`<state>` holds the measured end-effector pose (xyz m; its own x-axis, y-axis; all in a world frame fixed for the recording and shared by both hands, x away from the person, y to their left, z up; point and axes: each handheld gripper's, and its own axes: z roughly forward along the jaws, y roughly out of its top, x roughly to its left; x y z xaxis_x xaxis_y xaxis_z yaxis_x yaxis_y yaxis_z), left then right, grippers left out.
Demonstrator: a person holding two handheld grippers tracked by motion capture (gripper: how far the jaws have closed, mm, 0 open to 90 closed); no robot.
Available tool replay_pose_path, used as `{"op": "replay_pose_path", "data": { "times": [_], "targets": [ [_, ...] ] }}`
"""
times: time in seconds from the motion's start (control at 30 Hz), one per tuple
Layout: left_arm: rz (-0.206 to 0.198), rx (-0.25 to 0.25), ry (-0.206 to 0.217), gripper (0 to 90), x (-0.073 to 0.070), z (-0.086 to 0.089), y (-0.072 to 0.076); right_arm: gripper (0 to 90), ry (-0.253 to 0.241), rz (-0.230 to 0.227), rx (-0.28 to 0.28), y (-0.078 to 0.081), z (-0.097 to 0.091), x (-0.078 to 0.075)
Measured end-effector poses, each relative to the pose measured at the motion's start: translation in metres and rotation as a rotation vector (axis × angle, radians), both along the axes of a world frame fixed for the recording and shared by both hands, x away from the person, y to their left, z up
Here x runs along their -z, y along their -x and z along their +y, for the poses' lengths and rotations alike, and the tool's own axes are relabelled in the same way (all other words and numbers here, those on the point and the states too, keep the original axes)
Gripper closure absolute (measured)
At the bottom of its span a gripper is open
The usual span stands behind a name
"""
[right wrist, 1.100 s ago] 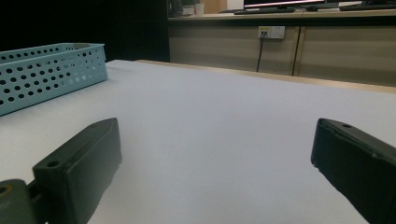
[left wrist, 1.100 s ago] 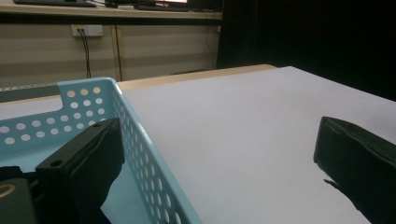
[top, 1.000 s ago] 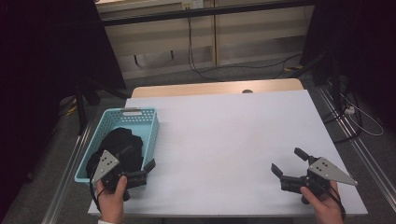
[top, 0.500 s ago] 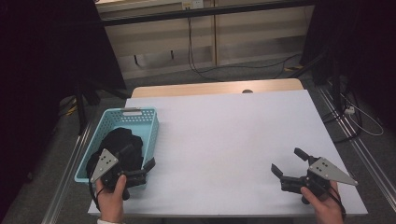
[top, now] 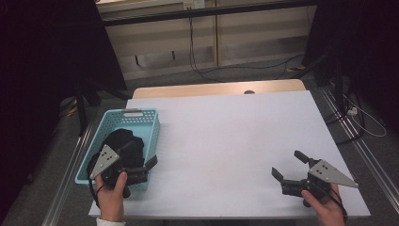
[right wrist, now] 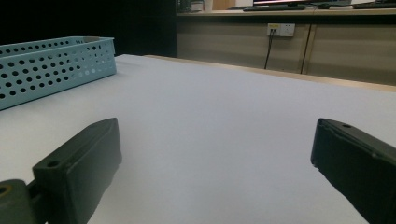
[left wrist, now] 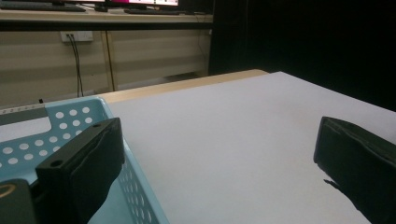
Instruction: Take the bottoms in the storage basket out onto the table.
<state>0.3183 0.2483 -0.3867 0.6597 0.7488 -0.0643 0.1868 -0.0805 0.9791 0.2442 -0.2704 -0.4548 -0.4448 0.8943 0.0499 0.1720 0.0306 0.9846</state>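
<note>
High view: left gripper (top: 149, 168) poised at the near right rim of the blue basket (top: 141, 116) on the desk's left edge, jaws wide, probably for reaching the dark cloth (top: 123, 141) inside. Right gripper (top: 288, 165) parked near the desk's near right corner, jaws wide and empty, clear of the work.

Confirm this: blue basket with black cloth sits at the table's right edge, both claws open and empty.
Wrong on one point: the basket sits at the table's left edge, as the high view shows. The rest holds: black cloth lies in it, and the left claw and right claw are open and empty.
</note>
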Motion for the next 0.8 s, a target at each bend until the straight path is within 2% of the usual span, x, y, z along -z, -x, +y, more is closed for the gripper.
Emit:
{"op": "replay_pose_path", "data": {
  "times": [0.33,0.43,0.57,0.67,0.8],
  "targets": [
    [-0.003,0.004,-0.018,1.8,-0.016,0.004,-0.009,1.1,0.004,-0.003,-0.005,0.0,0.001,0.0],
    [-0.012,0.0,-0.029,1.8,-0.026,0.008,-0.016,1.2,0.008,0.001,-0.008,0.0,0.001,0.0],
    [0.004,0.006,-0.029,1.7,-0.034,0.01,-0.023,1.2,0.011,-0.001,-0.009,0.0,0.001,0.0],
    [0.0,0.01,-0.048,1.7,-0.038,0.009,-0.027,1.2,0.013,0.0,-0.009,0.0,0.001,0.0],
    [-0.014,0.011,-0.046,1.7,-0.045,0.009,-0.032,1.2,0.007,-0.002,-0.012,0.0,0.001,0.0]
  ]
}}
